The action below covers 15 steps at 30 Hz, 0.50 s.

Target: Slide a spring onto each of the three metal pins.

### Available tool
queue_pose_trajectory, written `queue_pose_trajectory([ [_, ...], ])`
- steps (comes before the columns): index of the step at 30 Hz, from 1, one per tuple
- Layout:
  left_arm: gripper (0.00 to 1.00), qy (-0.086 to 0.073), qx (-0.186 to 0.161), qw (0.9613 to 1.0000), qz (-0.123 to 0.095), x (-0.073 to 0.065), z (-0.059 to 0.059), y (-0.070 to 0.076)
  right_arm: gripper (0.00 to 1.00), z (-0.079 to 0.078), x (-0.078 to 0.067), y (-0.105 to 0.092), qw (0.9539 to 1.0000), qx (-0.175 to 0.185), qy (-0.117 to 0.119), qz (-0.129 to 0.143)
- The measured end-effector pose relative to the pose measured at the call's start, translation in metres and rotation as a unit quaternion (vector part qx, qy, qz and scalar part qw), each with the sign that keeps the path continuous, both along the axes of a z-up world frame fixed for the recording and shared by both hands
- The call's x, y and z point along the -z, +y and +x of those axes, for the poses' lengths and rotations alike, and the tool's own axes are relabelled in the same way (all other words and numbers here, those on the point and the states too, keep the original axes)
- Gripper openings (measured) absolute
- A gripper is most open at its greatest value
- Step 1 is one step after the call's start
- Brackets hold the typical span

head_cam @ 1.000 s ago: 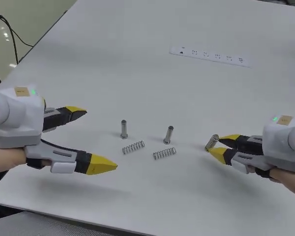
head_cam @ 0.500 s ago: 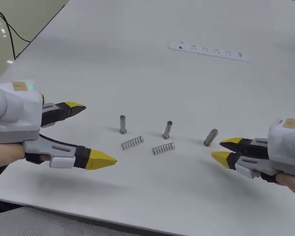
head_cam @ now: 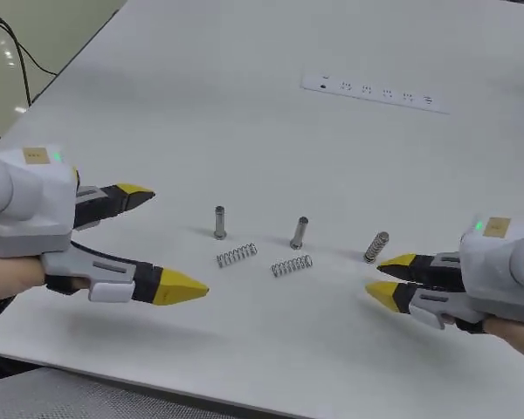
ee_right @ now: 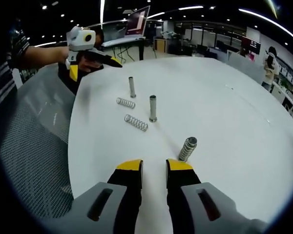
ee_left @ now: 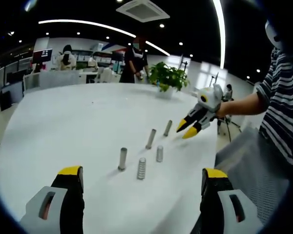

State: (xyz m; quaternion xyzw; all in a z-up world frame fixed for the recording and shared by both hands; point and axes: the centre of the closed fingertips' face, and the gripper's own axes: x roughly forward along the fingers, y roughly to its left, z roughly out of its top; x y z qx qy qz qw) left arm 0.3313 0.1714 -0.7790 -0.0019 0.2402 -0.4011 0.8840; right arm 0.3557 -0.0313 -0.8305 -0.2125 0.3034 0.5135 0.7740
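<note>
My L gripper (head_cam: 175, 240) gapes wide, empty; R gripper (head_cam: 375, 277) jaws slightly apart, empty, just beside sprung pin (head_cam: 377, 247).

Head cam: above, looks fwd & down on white workbench top (head_cam: 244, 131), mid range. Left gripper cam: low over table, faces across toward yellow-tipped right gripper (ee_left: 183, 131). Right gripper cam: low, faces opposite way. All 3 share short grey metal pins (head_cam: 220, 222) & loose coiled steel springs (head_cam: 237, 256).
</note>
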Motion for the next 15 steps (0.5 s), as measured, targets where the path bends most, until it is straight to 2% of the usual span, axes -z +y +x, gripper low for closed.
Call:
queue_pose_trajectory([
  [3,0.98,0.002,0.002,1.0000,-0.001,0.000,-0.001,0.000,0.16,-0.003,0.000,0.006,0.9995,-0.027,-0.009,-0.017],
  [6,0.98,0.001,0.001,1.0000,-0.002,0.000,0.000,0.000,0.14,-0.004,-0.001,0.014,0.9990,-0.039,-0.004,-0.019],
  [9,0.98,0.001,0.001,1.0000,-0.002,-0.001,0.000,0.000,0.15,-0.003,-0.004,0.022,0.9982,-0.054,-0.013,-0.022],
  [12,0.98,0.002,0.001,1.0000,-0.002,-0.001,0.000,0.000,0.15,-0.003,-0.007,0.031,0.9967,-0.072,-0.022,-0.029],
  [15,0.98,0.004,0.003,1.0000,-0.002,0.000,-0.002,0.000,0.14,-0.004,-0.005,0.037,0.9934,-0.100,-0.031,-0.047],
])
